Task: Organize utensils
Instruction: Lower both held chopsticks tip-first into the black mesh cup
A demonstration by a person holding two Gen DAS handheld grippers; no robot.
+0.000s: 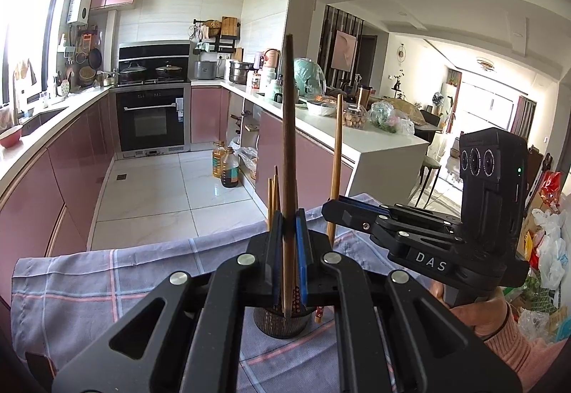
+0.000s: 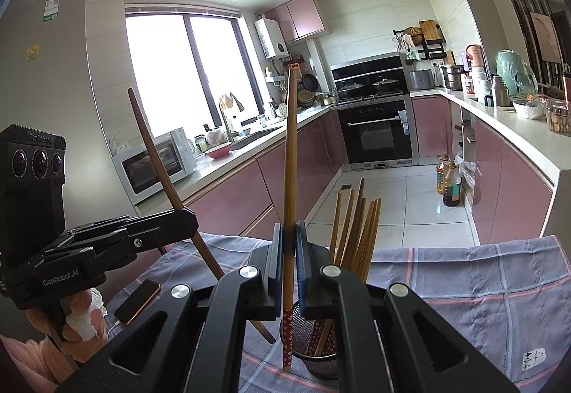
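Note:
My left gripper (image 1: pixel 288 225) is shut on a dark brown chopstick (image 1: pixel 288 129), held almost upright over a dark mesh holder (image 1: pixel 278 325). The right wrist view shows that gripper (image 2: pixel 191 214) at the left with the dark chopstick (image 2: pixel 157 150) leaning; its lower tip is just left of the holder (image 2: pixel 317 361). My right gripper (image 2: pixel 288 239) is shut on a light bamboo chopstick (image 2: pixel 289 161) whose red patterned end hangs by the holder's near rim. Several more chopsticks (image 2: pixel 357 228) stand in the holder. From the left, the right gripper (image 1: pixel 330 207) and its chopstick (image 1: pixel 337 150) appear right of the holder.
A grey checked cloth (image 2: pixel 464 286) covers the table under the holder. A phone (image 2: pixel 139 300) lies on it near the person's left hand. Plastic bags (image 1: pixel 549 250) crowd the table's right side. Beyond the table's far edge are the tiled floor and oil bottles (image 2: pixel 450 184).

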